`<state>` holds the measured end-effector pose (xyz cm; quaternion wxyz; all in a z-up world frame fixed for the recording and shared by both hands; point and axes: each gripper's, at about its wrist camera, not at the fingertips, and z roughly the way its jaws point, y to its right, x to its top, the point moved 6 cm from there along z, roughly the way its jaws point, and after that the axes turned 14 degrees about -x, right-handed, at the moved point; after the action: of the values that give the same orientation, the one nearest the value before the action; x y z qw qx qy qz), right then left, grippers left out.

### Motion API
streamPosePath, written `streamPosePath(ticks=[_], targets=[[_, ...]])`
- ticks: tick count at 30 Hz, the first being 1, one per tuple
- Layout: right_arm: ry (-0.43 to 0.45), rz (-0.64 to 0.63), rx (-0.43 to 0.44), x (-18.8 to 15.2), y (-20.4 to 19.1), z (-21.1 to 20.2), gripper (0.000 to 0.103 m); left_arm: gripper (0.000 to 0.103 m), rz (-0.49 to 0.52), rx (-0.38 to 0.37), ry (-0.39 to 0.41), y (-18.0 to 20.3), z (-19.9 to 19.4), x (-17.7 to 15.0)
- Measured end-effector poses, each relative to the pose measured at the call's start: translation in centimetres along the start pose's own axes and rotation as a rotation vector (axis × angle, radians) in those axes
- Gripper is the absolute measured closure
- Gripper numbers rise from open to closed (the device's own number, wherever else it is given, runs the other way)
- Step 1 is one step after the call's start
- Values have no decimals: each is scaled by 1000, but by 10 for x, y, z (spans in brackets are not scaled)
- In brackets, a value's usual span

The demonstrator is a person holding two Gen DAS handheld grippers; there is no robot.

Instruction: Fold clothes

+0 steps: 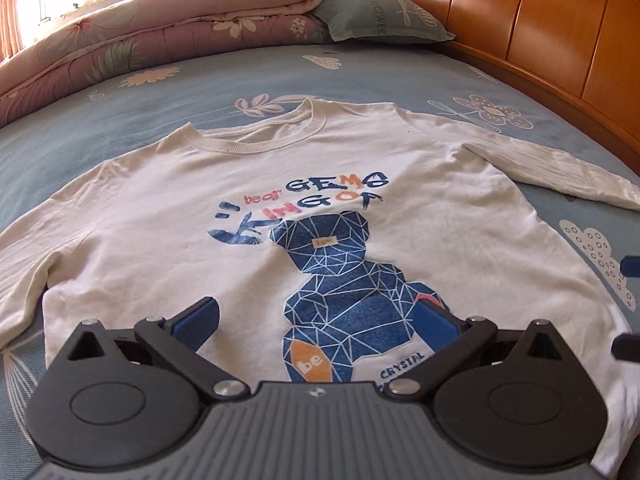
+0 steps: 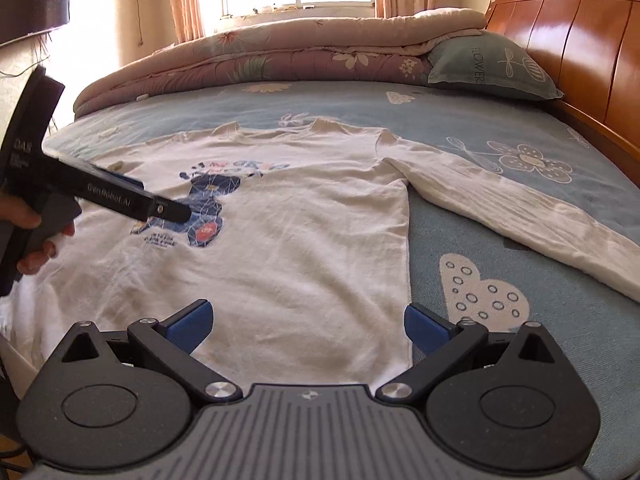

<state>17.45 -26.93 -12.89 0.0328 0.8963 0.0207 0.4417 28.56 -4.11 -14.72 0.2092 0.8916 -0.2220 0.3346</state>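
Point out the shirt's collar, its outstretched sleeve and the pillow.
collar (image 1: 256, 136): left wrist view, ribbed front neckband.
outstretched sleeve (image 2: 520, 208): right wrist view, mid-sleeve fabric.
pillow (image 2: 492, 68): right wrist view, printed face near the lettering.

The white long-sleeved cotton shirt (image 1: 320, 216) (image 2: 288, 240) lies flat and face up on the bed, unfolded. Its ribbed round collar points toward the far side. On the chest is a blue geometric bear print (image 1: 344, 300) with coloured letters above it. One sleeve (image 2: 520, 216) is stretched out straight to the right side.
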Motion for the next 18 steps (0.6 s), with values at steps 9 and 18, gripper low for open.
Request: streamPosePath(ticks=[9,18], targets=[[24,189,-15,106,52,97,0,1,-116,16,16,-26,-23,5],[-32,161,28,91,46,181,0,1,-137,16,-2,-33,-13,0]])
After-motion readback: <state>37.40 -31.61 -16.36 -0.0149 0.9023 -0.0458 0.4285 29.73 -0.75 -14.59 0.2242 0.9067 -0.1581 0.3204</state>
